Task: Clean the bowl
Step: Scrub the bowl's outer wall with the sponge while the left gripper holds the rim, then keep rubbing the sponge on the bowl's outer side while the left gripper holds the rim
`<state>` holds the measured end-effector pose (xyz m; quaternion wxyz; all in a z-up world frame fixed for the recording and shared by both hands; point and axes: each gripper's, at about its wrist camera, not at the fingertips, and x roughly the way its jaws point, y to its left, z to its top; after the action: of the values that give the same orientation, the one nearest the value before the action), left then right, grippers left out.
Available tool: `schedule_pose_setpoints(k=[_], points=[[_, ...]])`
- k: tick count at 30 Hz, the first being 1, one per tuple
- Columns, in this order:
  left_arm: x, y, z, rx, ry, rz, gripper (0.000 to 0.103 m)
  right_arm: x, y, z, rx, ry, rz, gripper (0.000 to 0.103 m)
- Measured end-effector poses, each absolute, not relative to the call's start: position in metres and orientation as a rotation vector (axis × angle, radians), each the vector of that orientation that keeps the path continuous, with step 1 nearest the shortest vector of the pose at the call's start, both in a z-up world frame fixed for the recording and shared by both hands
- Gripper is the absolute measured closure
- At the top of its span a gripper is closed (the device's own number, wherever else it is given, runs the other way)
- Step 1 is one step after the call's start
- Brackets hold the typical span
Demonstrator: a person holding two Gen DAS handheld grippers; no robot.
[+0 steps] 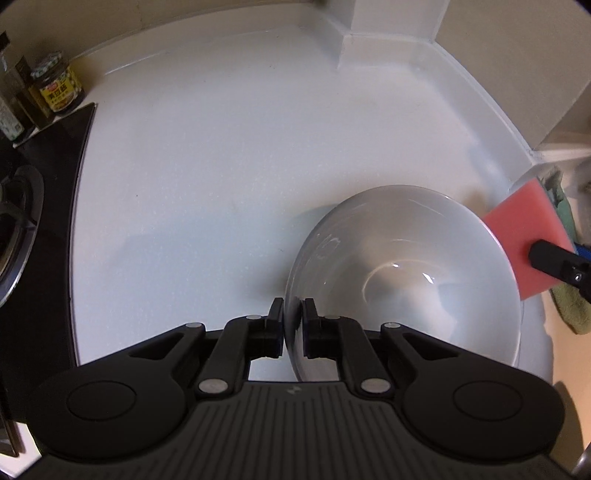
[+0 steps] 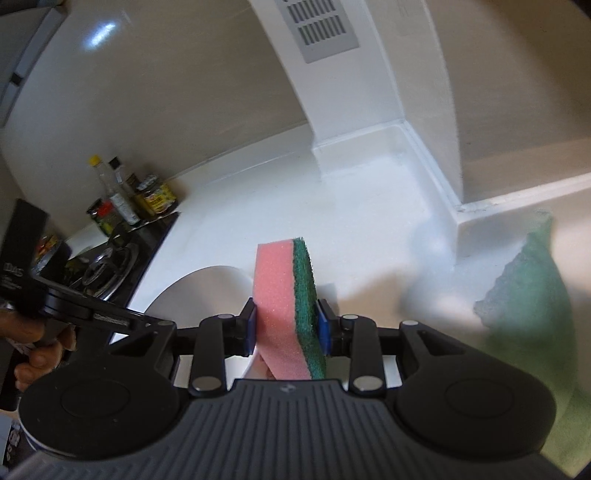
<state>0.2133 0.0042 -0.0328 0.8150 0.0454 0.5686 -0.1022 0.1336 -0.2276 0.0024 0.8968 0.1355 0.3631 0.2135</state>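
A white bowl (image 1: 406, 273) is tilted above the white counter, its rim pinched between the fingers of my left gripper (image 1: 293, 314), which is shut on it. My right gripper (image 2: 286, 317) is shut on a pink sponge (image 2: 275, 306) with a green scouring side (image 2: 304, 295). In the left wrist view the sponge (image 1: 524, 240) is at the bowl's right rim, held by a black finger (image 1: 554, 258). In the right wrist view part of the bowl (image 2: 199, 291) shows to the left, behind the left gripper's body (image 2: 74, 306).
A black gas stove (image 1: 22, 229) lies at the left with sauce jars and bottles (image 1: 55, 85) behind it. A green cloth (image 2: 532, 295) lies on the counter at the right. The white counter (image 1: 221, 166) ends at a wall corner (image 1: 388, 22).
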Motion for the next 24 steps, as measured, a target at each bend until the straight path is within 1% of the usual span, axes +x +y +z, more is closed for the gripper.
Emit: schedule_pose_setpoints(k=[5, 9, 15, 19, 24], points=[[0.227, -0.008, -0.036, 0.222, 1.208, -0.375, 0.097, 0.131, -0.226, 0.008, 0.231, 0.772, 0.457, 0.076], [0.237, -0.017, -0.036, 0.326, 1.175, -0.489, 0.096, 0.148, -0.217, 0.015, 0.119, 0.795, 0.497, 0.076], [0.245, -0.027, -0.037, 0.400, 1.148, -0.571, 0.095, 0.184, -0.205, 0.021, -0.002, 0.820, 0.570, 0.075], [0.246, -0.025, -0.037, 0.320, 1.173, -0.490, 0.095, 0.191, -0.201, 0.024, -0.032, 0.839, 0.584, 0.075], [0.234, -0.014, -0.036, 0.085, 1.212, -0.261, 0.094, 0.185, -0.200, 0.022, -0.017, 0.832, 0.568, 0.075]])
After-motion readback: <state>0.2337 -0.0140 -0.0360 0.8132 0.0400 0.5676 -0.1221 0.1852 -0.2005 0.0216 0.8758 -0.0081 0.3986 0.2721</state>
